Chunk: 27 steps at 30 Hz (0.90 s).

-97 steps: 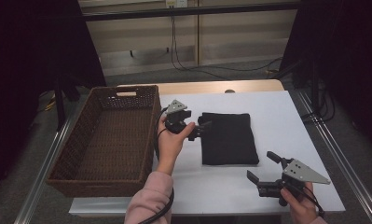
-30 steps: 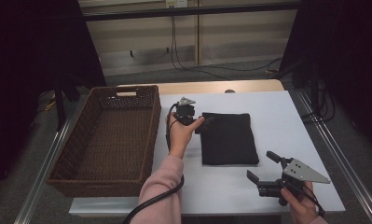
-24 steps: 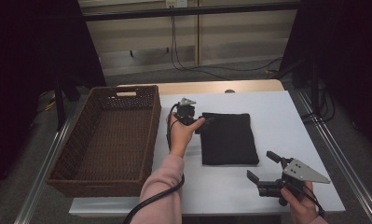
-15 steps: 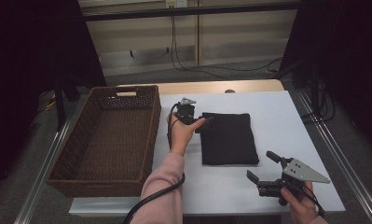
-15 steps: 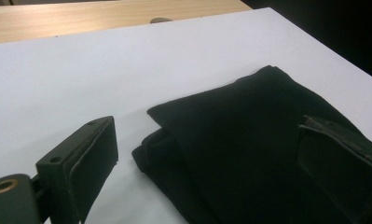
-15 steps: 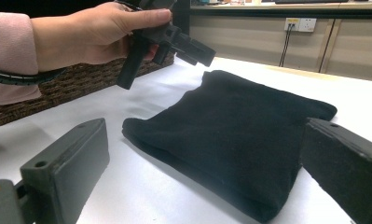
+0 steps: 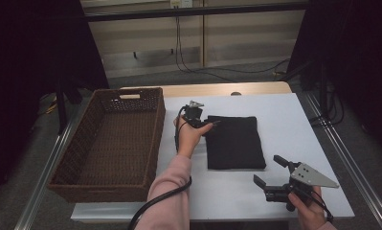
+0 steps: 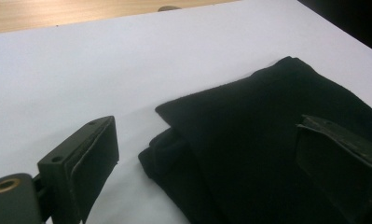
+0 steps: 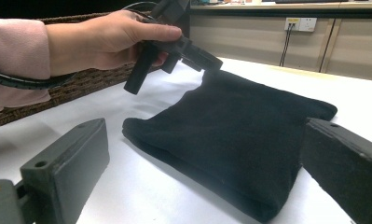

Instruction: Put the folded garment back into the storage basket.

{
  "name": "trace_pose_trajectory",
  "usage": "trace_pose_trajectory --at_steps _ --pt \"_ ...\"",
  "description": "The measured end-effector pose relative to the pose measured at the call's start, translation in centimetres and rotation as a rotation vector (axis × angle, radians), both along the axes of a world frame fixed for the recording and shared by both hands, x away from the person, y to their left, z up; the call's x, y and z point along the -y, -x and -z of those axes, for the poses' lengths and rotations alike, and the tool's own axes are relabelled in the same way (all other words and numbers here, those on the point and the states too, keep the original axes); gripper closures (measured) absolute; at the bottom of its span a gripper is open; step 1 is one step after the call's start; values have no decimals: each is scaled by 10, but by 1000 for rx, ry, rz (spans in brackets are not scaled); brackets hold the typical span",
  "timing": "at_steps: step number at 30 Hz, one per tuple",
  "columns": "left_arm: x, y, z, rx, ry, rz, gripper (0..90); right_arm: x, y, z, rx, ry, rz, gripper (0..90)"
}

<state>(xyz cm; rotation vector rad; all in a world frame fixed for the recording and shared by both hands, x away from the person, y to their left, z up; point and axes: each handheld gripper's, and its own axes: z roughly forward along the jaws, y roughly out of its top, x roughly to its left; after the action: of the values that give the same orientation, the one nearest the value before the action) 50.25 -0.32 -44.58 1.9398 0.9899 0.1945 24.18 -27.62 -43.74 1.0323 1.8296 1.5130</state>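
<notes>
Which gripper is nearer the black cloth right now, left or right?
Left. The left gripper is open at the black cloth's far-left corner, jaws straddling its edge. The right gripper is open, apart from the cloth, off its near-right corner.

Item count: one folded black cloth (image 7: pixel 235 142), one brown wicker basket (image 7: pixel 113 139), one white worktop (image 7: pixel 294 124), and two handheld grippers, left gripper (image 7: pixel 208 124) and right gripper (image 7: pixel 270 171), each with two black jaws.

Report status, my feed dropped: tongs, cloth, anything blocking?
Left tongs open, straddling the cloth corner. Right tongs open, hovering short of the cloth. Cloth folded flat on table. Basket beside it, nothing blocking.
</notes>
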Motion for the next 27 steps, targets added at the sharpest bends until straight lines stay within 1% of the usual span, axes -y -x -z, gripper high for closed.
trace_pose_trajectory --at_steps 3,5,8,9,10,11,12,13,15,16,17,19,20,22,23,24,25,27 --pt "2 -2 1 3 -11 -4 77 0 0 0 0 -2 -1 18" --pt "3 -3 3 -1 -12 -19 81 0 0 0 0 -5 2 18" --pt "4 -4 5 1 -30 -14 96 0 0 0 -1 -7 3 18" --pt "6 -4 6 -2 -23 -24 96 0 0 0 1 -4 3 18" --pt "6 -4 6 5 -44 -16 100 0 0 0 0 -5 2 18" --pt "6 -5 7 5 -44 -16 104 0 0 0 0 -5 1 18" --pt "6 -5 8 1 -54 -9 104 0 0 0 1 -4 1 18" --pt "7 -5 9 9 -44 -18 107 0 0 0 1 -5 0 18" --pt "8 -5 10 2 -60 -16 117 0 0 0 -1 -5 -4 18" --pt "9 -5 11 11 -62 -21 118 0 0 0 -2 -4 -5 18" --pt "8 -5 12 5 -70 -12 125 0 0 0 -2 -4 -6 18" --pt "9 -6 14 -4 -86 -14 147 0 0 0 0 -6 -5 18" --pt "9 -6 16 -12 -69 -22 151 0 0 0 0 -7 -1 18" --pt "8 -7 18 -5 -86 -10 166 1 0 0 -5 -7 1 18" --pt "9 -7 19 1 -87 -16 187 1 -1 0 -5 -8 1 18" --pt "8 -7 18 -2 -101 -13 190 1 -1 0 -5 -8 1 18" --pt "9 -7 19 -6 -98 -18 190 0 -1 0 -5 -11 0 18" --pt "9 -7 19 -7 -107 -16 190 0 -1 0 -5 -13 -3 18"
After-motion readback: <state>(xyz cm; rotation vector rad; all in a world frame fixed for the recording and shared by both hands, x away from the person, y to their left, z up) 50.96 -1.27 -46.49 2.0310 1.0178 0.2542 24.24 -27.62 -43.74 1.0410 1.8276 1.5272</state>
